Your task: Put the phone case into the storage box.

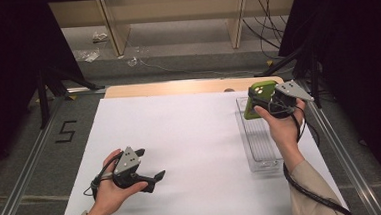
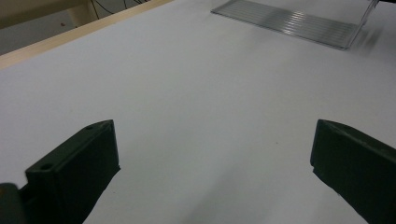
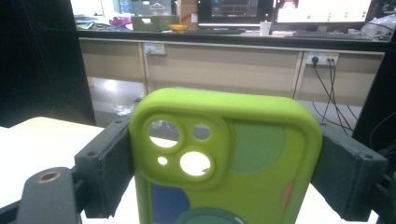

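Your left gripper (image 1: pixel 151 165) hovered low over the white sheet (image 1: pixel 190 137), jaws apart and empty; your right gripper (image 1: pixel 261 102) clamped the green phone case (image 1: pixel 258 99) above the clear tray (image 1: pixel 258 138).

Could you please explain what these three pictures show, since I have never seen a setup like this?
A person holds a hand-operated two-jaw gripper in each hand. The high view looks down on a white table. The other two pictures come from cameras riding on the grippers, looking along their black jaws. The left gripper rests low over the table, jaws open with nothing between them. The right gripper holds a green phone case clamped by its sides, above a clear plastic tray lying at the table's right.
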`<state>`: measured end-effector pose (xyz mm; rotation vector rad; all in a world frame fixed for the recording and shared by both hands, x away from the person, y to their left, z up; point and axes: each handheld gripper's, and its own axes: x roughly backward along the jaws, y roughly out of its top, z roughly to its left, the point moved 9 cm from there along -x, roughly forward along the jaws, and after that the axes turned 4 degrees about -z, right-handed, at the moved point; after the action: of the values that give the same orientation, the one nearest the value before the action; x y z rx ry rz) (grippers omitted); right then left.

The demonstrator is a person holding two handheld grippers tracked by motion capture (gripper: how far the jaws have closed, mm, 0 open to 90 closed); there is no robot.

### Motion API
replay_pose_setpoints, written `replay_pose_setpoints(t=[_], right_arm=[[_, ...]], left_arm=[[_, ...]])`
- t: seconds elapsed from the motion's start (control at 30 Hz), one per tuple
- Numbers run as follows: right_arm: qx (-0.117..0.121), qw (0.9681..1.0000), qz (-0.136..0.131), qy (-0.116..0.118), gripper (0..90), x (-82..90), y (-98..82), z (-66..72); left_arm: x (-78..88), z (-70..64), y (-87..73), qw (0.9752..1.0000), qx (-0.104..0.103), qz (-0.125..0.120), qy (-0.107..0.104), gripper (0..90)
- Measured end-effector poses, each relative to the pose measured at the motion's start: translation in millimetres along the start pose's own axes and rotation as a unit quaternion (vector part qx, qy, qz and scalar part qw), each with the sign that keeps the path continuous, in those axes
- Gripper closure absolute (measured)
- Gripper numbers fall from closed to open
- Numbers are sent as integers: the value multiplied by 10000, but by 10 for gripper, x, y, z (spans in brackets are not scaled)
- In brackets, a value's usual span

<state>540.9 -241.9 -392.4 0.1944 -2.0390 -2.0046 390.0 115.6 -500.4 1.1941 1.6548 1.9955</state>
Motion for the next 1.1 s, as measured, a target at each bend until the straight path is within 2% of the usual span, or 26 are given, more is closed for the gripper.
replay_pose_setpoints(t=[1.1], right_arm=[[21, 10000, 27, -79, 168, -158, -49, -51]], left_arm=[[-1, 0, 0, 10000, -6, -1, 4, 5]])
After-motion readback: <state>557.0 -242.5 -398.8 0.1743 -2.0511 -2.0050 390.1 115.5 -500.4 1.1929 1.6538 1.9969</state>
